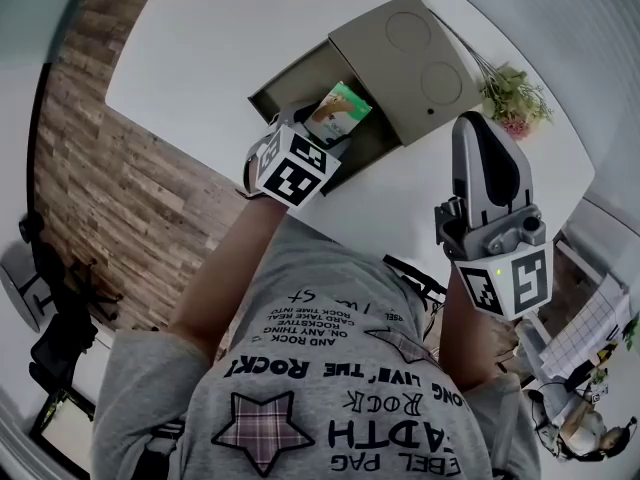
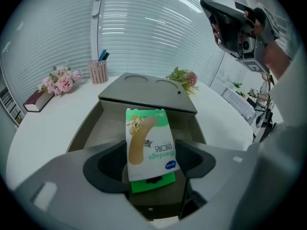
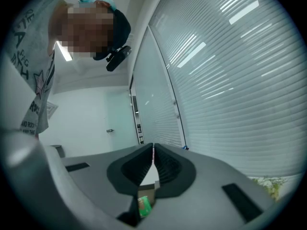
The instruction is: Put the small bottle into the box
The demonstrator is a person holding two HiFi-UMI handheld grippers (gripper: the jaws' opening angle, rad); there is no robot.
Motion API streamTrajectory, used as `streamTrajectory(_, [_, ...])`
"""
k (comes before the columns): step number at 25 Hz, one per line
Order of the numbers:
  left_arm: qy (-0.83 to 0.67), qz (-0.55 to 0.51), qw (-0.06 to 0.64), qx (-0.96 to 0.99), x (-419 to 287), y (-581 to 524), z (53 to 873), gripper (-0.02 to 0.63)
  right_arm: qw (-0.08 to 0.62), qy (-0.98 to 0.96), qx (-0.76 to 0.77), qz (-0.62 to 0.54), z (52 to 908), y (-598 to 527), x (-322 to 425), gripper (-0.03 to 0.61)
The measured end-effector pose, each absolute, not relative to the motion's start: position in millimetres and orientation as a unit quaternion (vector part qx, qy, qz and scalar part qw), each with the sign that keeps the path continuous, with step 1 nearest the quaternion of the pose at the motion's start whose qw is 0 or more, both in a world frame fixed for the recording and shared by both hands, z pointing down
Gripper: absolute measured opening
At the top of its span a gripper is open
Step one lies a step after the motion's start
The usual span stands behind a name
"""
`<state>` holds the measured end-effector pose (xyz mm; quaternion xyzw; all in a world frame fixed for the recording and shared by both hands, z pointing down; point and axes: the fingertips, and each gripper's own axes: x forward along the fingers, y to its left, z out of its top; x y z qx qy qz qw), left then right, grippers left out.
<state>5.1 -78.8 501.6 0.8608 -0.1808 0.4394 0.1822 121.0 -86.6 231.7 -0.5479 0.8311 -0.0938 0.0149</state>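
Left hand-held gripper point(image 2: 152, 164): pinching a flat packet point(image 2: 148, 140) by its lower end. The packet stands upright between the pads and leans slightly away from the camera.

Right hand-held gripper point(image 3: 153, 153): jaws pressed together with nothing between them. It is raised well clear, at about 4 o'clock from the box in the head view.

Note: I see no small bottle in any view. The only thing in hand is this packet, so I log that.

Position: the packet is held over the open cavity of the box point(image 2: 86, 123), and I judge it not yet set down. The box sits on the white table point(image 2: 43, 128). Its lid point(image 2: 148, 87) is pushed back, covering the far part at 12 o'clock.

Step in hand, my reading: lower and release into the box.
- Bring the packet straight down into the open part, staying short of the lid edge at 12 o'clock.
- Keep it centred between the side walls at 9 and 3 o'clock.
- Spread the jaws only once the packet is low inside. Being light and flat, it would likely flutter or tip over the rim if dropped from a height.
- Leave the right hand-held gripper where it is, out of the way.

Packet appearance: white face with a green band at the top and a green lower edge. It shows a drawing of a tan adhesive strip and the word "Bandage", printed upside down from this side. It looks like thin card, so a gentle grip should suffice.
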Motion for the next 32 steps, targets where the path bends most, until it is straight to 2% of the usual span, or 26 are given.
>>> streamTrajectory(13, [-0.174, 0.487, 0.146, 0.843, 5, -75, 514, 0.327, 0.014, 0.833, -0.544, -0.102, 237, -85, 119, 0.015])
streamTrajectory(32, [-0.214, 0.448, 0.122, 0.860, -1, -89, 495, 0.327, 0.018, 0.832, -0.546, -0.093, 232, -80, 123, 0.015])
